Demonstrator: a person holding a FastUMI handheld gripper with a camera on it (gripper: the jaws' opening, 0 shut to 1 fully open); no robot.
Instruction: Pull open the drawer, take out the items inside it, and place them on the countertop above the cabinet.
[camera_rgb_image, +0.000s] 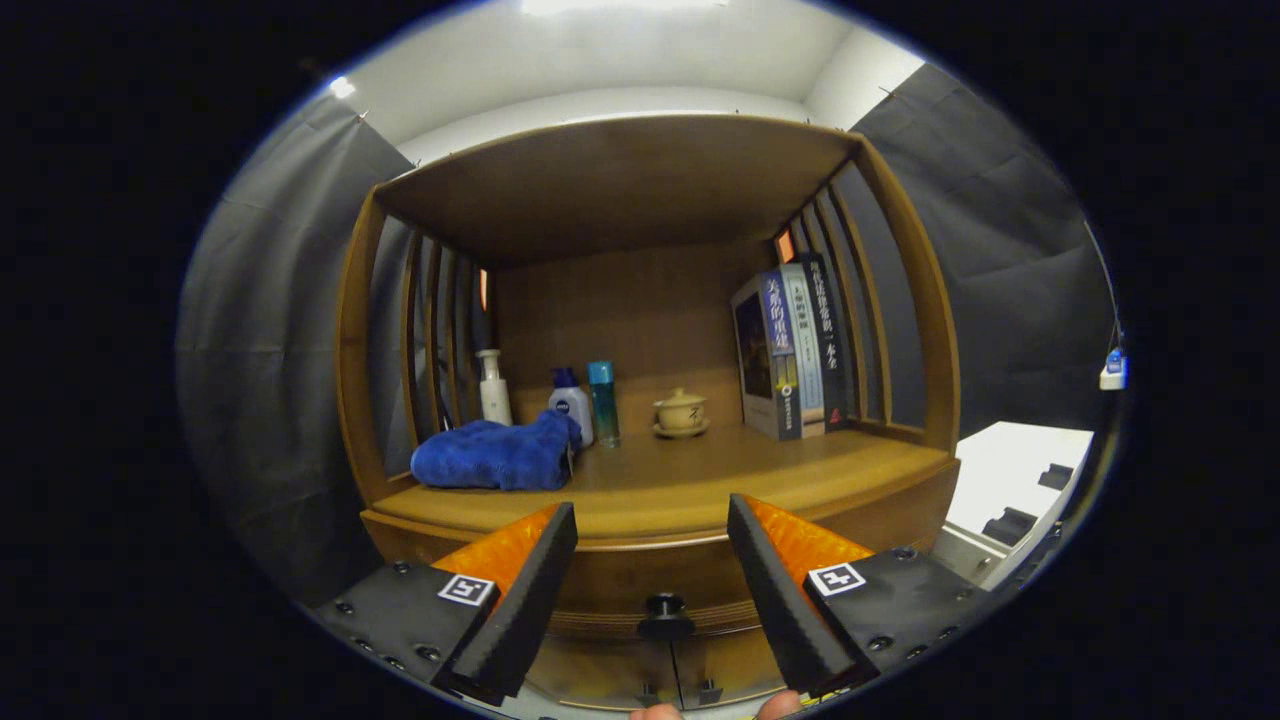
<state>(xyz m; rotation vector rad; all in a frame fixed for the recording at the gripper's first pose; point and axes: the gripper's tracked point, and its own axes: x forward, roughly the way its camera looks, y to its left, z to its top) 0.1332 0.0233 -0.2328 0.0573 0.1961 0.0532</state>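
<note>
Spread wide and gripping nothing, the gripper (652, 590) hangs just short of the cabinet (650, 330), its fingers either side of the dark round knob (665, 612) on the closed drawer (640, 585). That drawer, a curved band of warm wood under the bench (700, 480), looks stiff and fairly heavy, likely to slide straight; the small, hard knob is the only hold and may slip unless pinched squarely. Far back sit a blue cloth (495, 455), books (790, 345), bottles and a lidded cup (681, 411).
</note>
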